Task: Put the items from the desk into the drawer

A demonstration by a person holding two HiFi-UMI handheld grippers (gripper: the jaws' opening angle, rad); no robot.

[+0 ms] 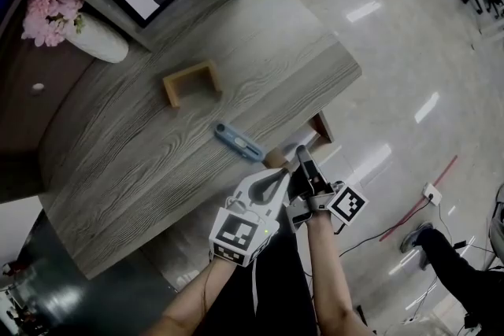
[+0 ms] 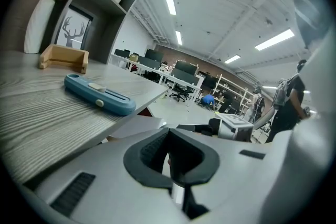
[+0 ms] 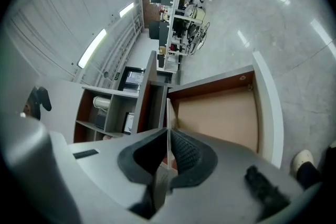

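While the left claw (image 2: 168,150) and right claw (image 3: 168,152) are both pressed together, empty, a blue box cutter (image 1: 239,142) lies near the counter's (image 1: 118,169) front edge, the drawer (image 3: 220,113) open.

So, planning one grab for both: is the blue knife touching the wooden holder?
Apart. The head view shows a bare strip of desk between the knife and the holder.

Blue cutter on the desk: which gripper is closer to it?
Left. The left gripper sits just off the desk edge beside the blue cutter; the right gripper is farther out, facing the open drawer.
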